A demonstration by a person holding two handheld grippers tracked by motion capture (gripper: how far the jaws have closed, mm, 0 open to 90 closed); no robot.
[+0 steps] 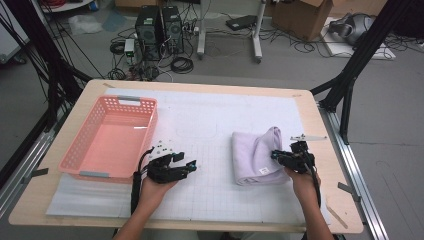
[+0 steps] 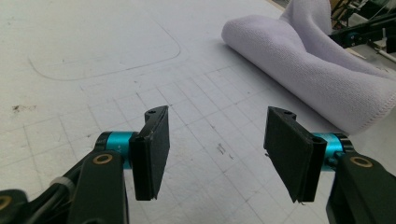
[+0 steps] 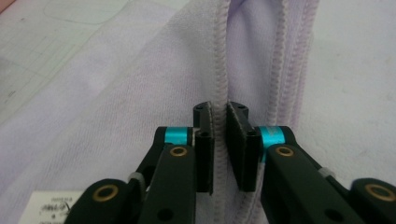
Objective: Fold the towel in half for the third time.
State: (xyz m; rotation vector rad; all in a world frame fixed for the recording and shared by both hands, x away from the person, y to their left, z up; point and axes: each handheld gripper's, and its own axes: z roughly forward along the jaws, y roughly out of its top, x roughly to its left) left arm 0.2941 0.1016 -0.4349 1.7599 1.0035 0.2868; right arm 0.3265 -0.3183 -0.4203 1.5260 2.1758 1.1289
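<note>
Right gripper [image 3: 220, 140]: jaws clamped on stitched hem of folded lilac terry towel [image 1: 255, 155], giving an edge hold for lifting | Towel: right half of white gridded surface [image 1: 210, 195] | Left gripper [image 2: 215, 149]: jaws apart, empty, waiting beside pink plastic basket [image 1: 85, 152].

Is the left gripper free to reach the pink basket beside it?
Probably yes. The left gripper is open and holds nothing, and the pink basket stands just beside that hand with nothing between them.
</note>
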